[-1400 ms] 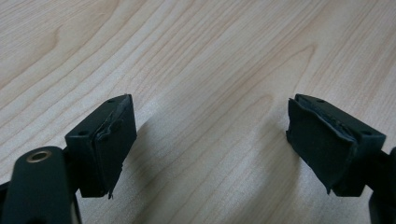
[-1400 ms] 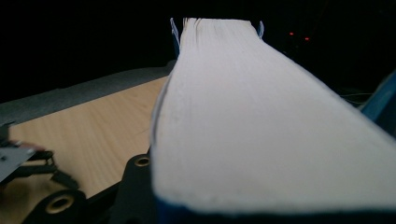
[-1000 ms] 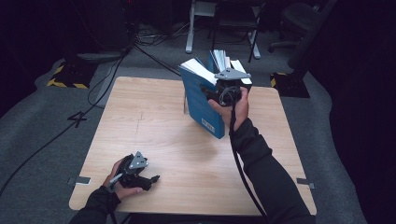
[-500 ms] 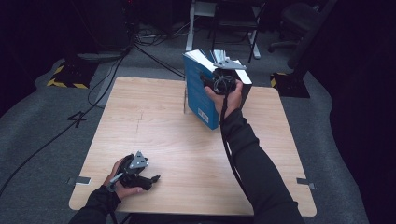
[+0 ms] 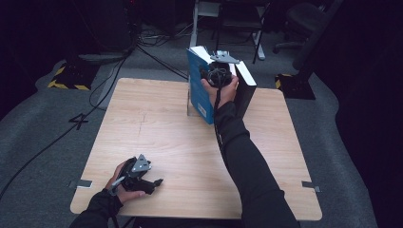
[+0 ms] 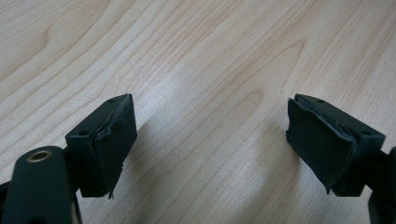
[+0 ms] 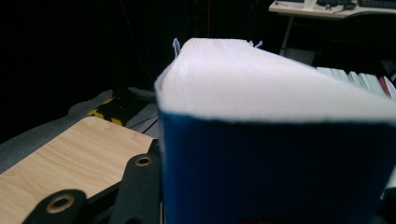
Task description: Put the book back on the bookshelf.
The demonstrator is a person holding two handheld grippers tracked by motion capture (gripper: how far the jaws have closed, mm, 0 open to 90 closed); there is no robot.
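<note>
A thick blue book (image 5: 198,92) stands upright near the table's far edge, with my right gripper (image 5: 217,74) shut on its upper part. In the right gripper view the book's white page edge (image 7: 261,79) and blue cover (image 7: 275,172) sit close up between the jaws; one black jaw lies against the cover's left side. My left gripper (image 5: 154,182) rests on the wooden table (image 5: 157,137) at the near left. Its pads (image 6: 112,140) stand wide apart over bare wood, with nothing between them.
Several more upright books (image 5: 244,90) stand right of the blue one, their tops (image 7: 359,77) seen past it. A thin grey plate (image 5: 189,107) stands at the blue book's left foot. Cables, a chair and a desk lie beyond the table.
My right hand has carried the blue book a little left and away, bringing it from tilted to upright beside the other books. The left gripper has stayed put.
</note>
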